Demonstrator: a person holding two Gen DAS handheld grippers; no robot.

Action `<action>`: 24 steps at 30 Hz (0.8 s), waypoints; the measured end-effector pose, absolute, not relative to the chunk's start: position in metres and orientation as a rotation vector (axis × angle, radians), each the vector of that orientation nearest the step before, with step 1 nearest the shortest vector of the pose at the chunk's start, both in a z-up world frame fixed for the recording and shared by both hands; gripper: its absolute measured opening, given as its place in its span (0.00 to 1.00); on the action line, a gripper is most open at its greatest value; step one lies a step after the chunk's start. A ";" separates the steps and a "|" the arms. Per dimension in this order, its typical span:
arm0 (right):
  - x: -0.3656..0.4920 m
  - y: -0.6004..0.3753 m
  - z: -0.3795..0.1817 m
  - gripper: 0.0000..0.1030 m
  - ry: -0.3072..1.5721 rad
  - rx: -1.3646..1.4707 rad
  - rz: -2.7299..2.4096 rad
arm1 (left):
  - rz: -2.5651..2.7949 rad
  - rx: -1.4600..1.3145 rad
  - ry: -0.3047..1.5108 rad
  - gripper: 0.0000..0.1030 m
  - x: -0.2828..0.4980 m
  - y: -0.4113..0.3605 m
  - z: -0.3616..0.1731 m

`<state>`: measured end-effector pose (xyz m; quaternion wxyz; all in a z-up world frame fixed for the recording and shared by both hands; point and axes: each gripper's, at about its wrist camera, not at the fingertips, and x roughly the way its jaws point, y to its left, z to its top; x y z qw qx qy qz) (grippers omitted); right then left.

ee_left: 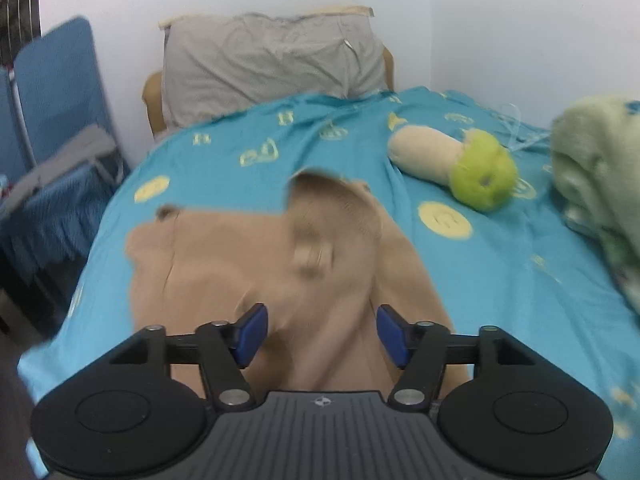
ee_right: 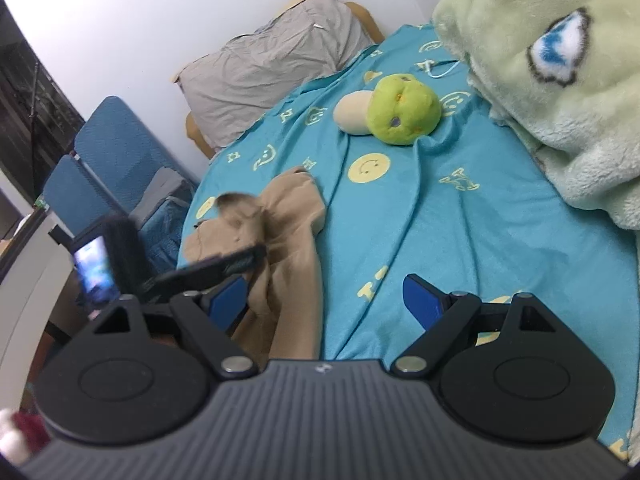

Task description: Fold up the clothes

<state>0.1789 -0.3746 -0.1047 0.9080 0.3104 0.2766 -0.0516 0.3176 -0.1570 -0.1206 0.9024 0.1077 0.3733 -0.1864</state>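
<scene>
A tan garment (ee_left: 240, 264) lies rumpled on the blue bed sheet (ee_left: 500, 264), with a fold of it raised and blurred in the middle. My left gripper (ee_left: 322, 334) is open, its blue pads either side of the cloth close to the camera. In the right wrist view the same garment (ee_right: 288, 240) lies to the left. My right gripper (ee_right: 324, 300) is open over the sheet (ee_right: 460, 240), its left pad at the garment's edge. The left gripper's dark body (ee_right: 208, 270) shows over the garment there.
A grey pillow (ee_left: 272, 68) leans at the headboard. A green and cream plush toy (ee_left: 460, 164) lies on the sheet to the right. A pale green fleece blanket (ee_left: 600, 176) is heaped at the right edge. Blue chairs (ee_left: 52, 92) stand left of the bed.
</scene>
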 end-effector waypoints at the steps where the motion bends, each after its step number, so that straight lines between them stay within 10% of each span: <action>1: 0.178 -0.373 -0.103 0.84 0.566 0.632 -0.102 | -0.385 0.213 0.799 0.65 0.304 -0.143 -0.118; 16: 0.117 -0.365 -0.083 0.84 0.554 0.588 -0.067 | -0.353 0.158 1.211 0.69 0.163 0.011 -0.112; 22: 0.071 -0.350 -0.079 0.84 0.624 0.594 -0.010 | -0.353 0.173 1.356 0.53 0.147 0.034 -0.120; 24: 0.051 -0.343 -0.086 0.84 0.641 0.597 -0.015 | -0.349 0.272 1.375 0.28 0.140 0.027 -0.123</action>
